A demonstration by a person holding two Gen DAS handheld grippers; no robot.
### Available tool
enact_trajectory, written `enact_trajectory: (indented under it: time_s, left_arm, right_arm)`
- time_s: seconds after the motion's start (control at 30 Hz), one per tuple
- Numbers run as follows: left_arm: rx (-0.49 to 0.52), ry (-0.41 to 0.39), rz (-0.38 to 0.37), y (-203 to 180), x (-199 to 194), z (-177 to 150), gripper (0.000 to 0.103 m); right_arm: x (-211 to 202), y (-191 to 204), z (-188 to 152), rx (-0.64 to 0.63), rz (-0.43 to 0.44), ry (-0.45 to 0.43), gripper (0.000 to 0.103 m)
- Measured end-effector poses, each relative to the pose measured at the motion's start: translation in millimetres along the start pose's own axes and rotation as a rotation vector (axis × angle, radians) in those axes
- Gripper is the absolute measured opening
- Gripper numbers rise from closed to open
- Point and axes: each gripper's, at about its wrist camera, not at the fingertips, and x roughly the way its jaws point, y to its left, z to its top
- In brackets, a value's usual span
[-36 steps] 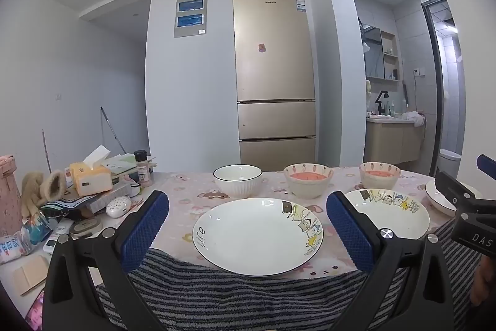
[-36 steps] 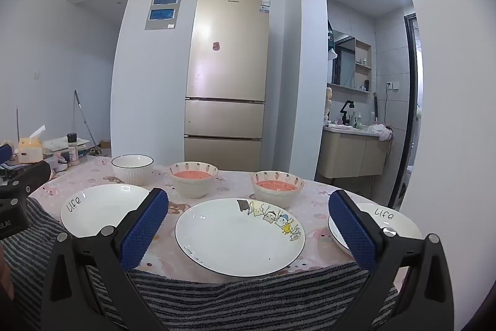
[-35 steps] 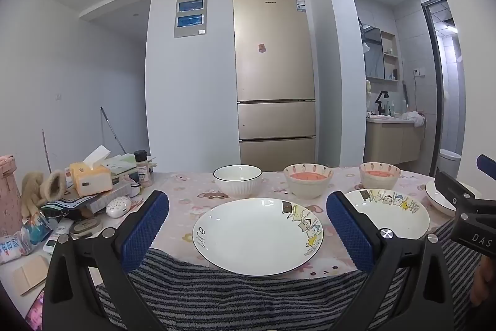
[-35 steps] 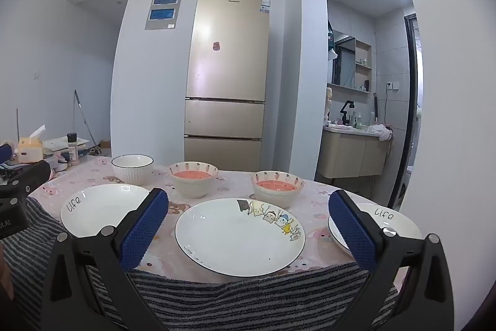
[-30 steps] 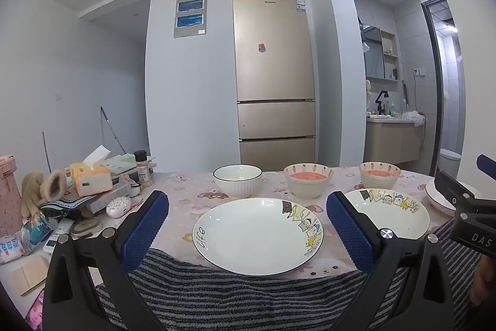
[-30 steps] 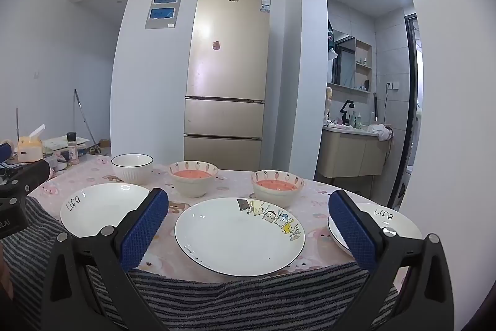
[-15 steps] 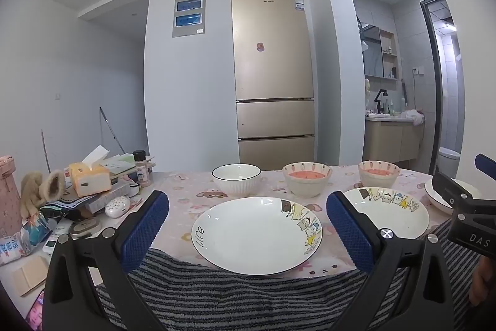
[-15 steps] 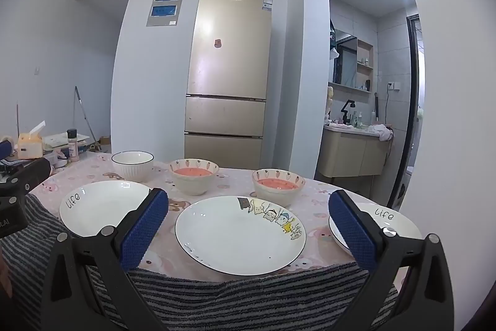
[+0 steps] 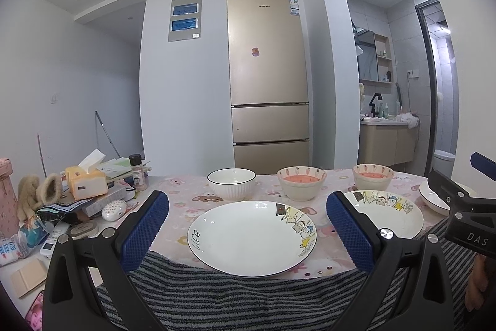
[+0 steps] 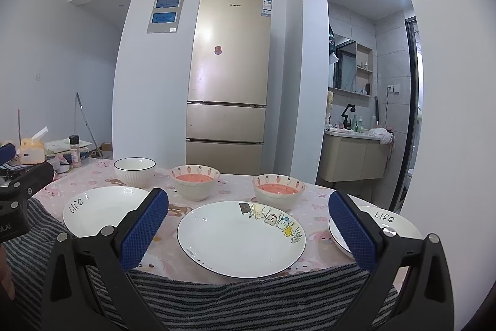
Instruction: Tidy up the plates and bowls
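— Left gripper?
— Held low at the near edge of the table, fingers spread wide, gripping nothing. Between the fingers, just ahead: a white plate with "life" and small cartoon figures on the rim, lying flat on the pink cloth. Beyond the fingertips: a white bowl with dark rim, then to the right two bowls with orange inside.
— Past the right finger?
— A second cartoon plate, partly hidden by that finger; further right, the other gripper in front of one more plate.
— Left of the left finger?
— Clutter: tissue box, spice bottle, remote control.
— Right gripper?
— Also low at the near edge, fingers wide apart, empty. Between them the cartoon plate, flat on the cloth. Behind the left finger a "life" plate; behind the right finger another "life" plate, near the table corner. Ahead, the three bowls in one row.
— Under both grippers?
— Striped grey fabric, touching the table edge. Far behind, a gold fridge.
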Motion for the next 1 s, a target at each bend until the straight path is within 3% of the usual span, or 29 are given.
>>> enact_trajectory:
  time_s: [1.0]
  left_arm:
    - [-0.005,0.003,0.005,3.5,1.1,-4.4,0.103]
  right_arm:
    - [0.4,-4.6,-1.3,0.013,-0.01,0.009,0.103]
